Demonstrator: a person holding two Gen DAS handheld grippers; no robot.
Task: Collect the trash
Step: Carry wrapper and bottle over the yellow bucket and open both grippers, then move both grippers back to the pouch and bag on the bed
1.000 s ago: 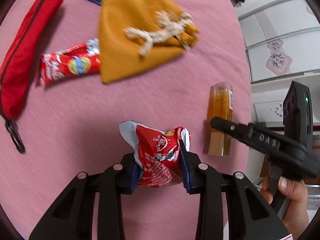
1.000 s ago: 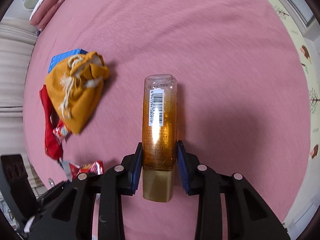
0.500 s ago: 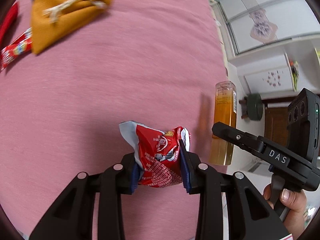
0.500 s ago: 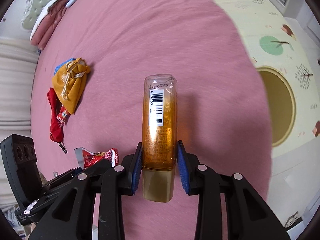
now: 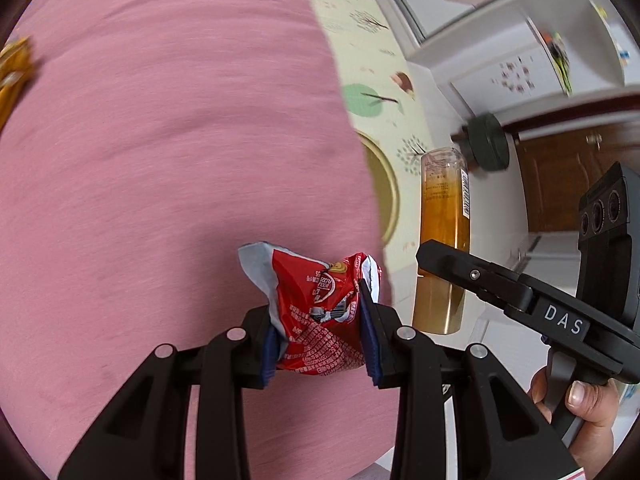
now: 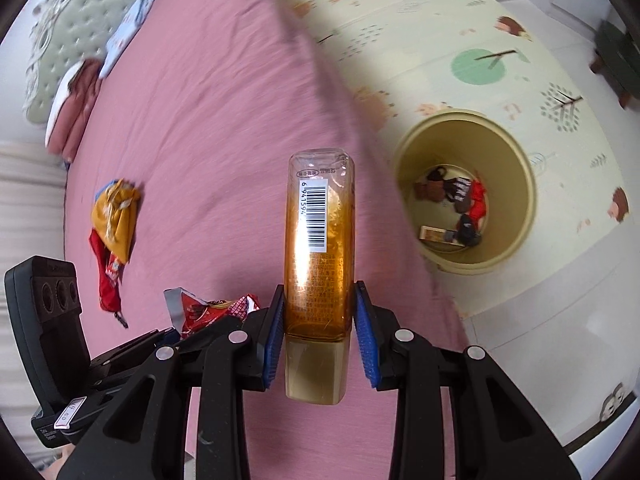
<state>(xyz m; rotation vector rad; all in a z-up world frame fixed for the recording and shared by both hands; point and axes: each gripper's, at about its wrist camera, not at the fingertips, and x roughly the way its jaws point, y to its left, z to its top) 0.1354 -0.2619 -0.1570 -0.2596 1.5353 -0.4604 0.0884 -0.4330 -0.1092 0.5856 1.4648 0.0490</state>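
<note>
Both grippers loaded, bin in reach

The left gripper [image 5: 320, 344] fingers pinch a crumpled red wrapper [image 5: 320, 308]; the right gripper [image 6: 320, 340] fingers clamp an amber bottle [image 6: 318, 248]. The yellow bin [image 6: 516, 184], at right of frame, already holds trash; neither item is dropped in yet.

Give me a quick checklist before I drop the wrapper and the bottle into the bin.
1. Left gripper clamped on the red wrapper: ok.
2. Right gripper clamped on the amber bottle: ok.
3. Yellow bin open on the floor mat, with room inside: ok.
4. Wrapper over the bin mouth: not ok, over the pink bedspread.
5. Bottle over the bin mouth: not ok, bin lies to its right.
6. Bottle cap sealed: cannot tell.
</note>
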